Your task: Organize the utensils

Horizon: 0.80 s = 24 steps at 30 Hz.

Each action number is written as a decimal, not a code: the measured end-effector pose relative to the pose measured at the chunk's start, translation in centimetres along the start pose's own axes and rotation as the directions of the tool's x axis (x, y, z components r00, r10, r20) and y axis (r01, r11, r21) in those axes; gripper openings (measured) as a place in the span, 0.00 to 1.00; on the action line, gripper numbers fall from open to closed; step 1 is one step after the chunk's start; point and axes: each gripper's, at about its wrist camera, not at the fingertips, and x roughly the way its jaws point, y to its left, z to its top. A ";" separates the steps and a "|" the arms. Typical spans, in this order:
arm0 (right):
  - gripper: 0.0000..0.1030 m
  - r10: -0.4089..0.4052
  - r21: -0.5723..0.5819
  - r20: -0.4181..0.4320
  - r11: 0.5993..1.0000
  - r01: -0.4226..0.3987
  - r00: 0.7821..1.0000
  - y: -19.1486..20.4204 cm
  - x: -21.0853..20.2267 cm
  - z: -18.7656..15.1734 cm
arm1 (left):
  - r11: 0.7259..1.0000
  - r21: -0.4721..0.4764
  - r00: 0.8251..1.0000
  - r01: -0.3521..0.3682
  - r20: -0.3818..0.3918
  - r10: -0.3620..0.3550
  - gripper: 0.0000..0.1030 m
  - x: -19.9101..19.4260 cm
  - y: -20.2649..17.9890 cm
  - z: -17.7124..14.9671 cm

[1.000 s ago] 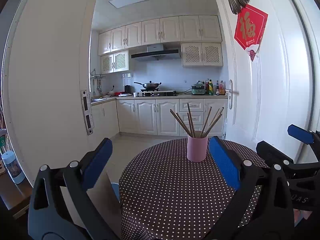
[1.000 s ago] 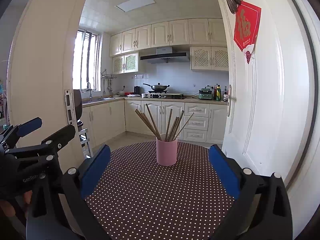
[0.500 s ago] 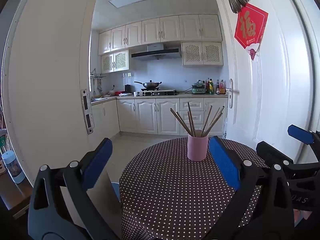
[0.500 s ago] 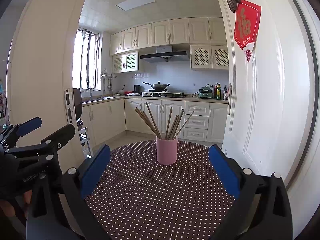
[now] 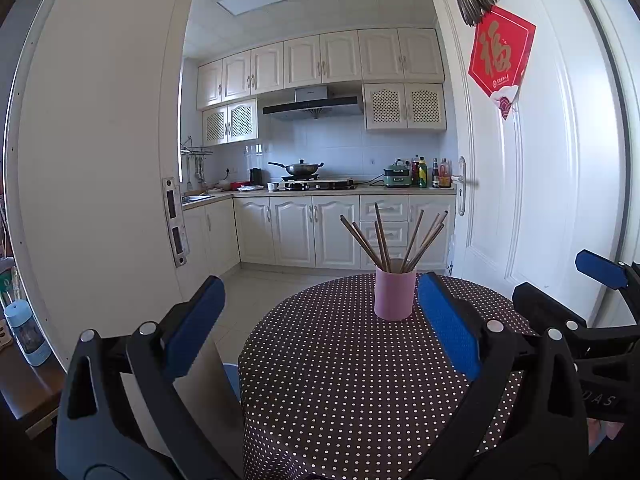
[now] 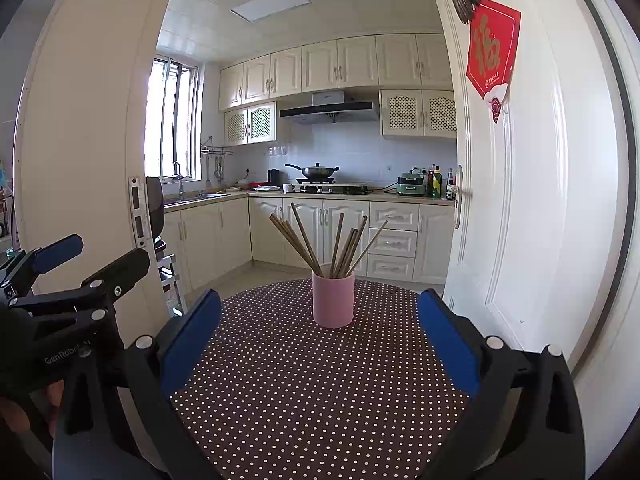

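A pink cup (image 5: 394, 294) (image 6: 333, 300) stands upright on a round table with a dark polka-dot cloth (image 5: 352, 380) (image 6: 312, 380). Several brown chopsticks (image 5: 384, 242) (image 6: 320, 242) stand fanned out in it. My left gripper (image 5: 320, 328) is open and empty, held above the table's near left edge, short of the cup. My right gripper (image 6: 318, 332) is open and empty, with the cup straight ahead between its fingers' line. Each gripper shows at the side of the other's view.
A white door (image 5: 532, 200) with a red paper sign stands open close on the right. A white door frame (image 5: 100, 160) is on the left. A kitchen with cabinets and a wok (image 6: 316, 170) lies behind. A blue bottle (image 5: 26, 334) stands at far left.
Almost nothing. Both grippers stay open and hold nearly still; the views shift only slightly.
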 end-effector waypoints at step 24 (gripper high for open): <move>0.92 0.000 0.005 -0.013 1.000 0.001 1.000 0.2 0.0 -0.2 | 1.000 0.001 1.000 -0.001 -0.011 0.001 0.93 0.1 -0.2 -0.2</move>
